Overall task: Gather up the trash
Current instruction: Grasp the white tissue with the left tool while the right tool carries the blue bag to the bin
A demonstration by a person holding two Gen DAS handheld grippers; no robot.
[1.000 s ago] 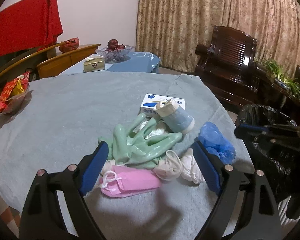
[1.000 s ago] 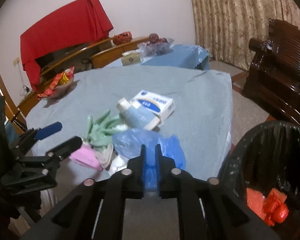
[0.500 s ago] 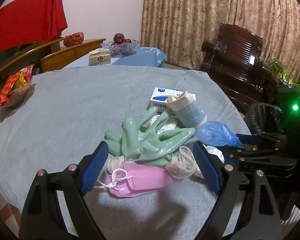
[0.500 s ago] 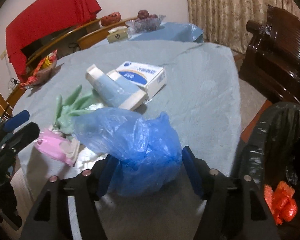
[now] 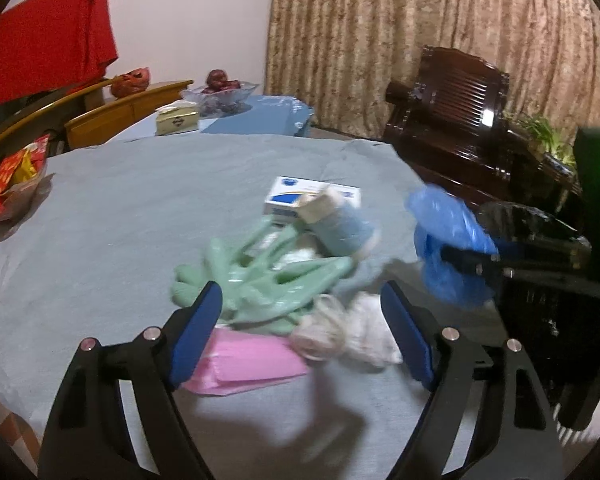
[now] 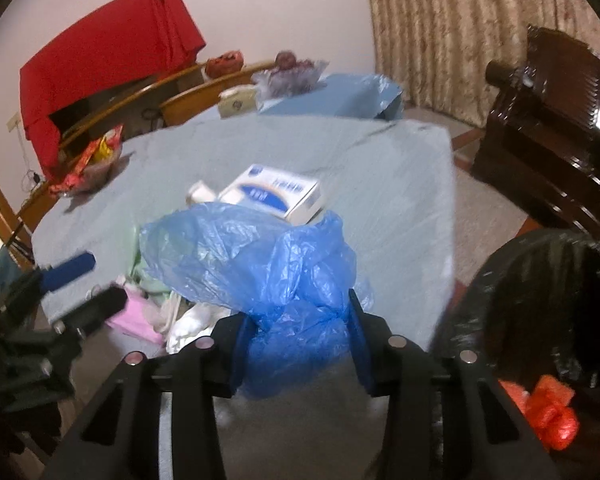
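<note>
The crumpled blue plastic bag (image 6: 260, 280) hangs between the blue pads of the right tongs (image 6: 298, 340), which have just been closing and now pinch its lower part; the rest billows up and forward above the jaws. From the left wrist view the bag (image 5: 448, 248) is lifted clear of the grey-clothed desk (image 5: 140, 208), off its right edge and just beside the black-lined trash bin (image 5: 540, 288). In the right wrist view that bin (image 6: 540, 300) stands right of the bag, with crumpled orange plastic (image 6: 548, 408) lying inside it.

Left of the bag, on the desk, lies the remaining heap: pale green rubber gloves (image 5: 260, 280), a pink face mask (image 5: 248, 360) in front of them, white crumpled masks or tissue (image 5: 348, 332) beside the pink one, and behind the gloves a light blue roll (image 5: 340, 228) leaning against a white and blue box (image 5: 300, 196).

The left tongs (image 5: 304, 332) are spread wide with nothing gripped, their jaws having narrowed a little; the pink mask and white wads show between the two pads, though the blur hides whether either pad touches them.

Further from the bag, at the desk's far left edge, sits a bag of red snack wrappers (image 5: 8, 184).
</note>
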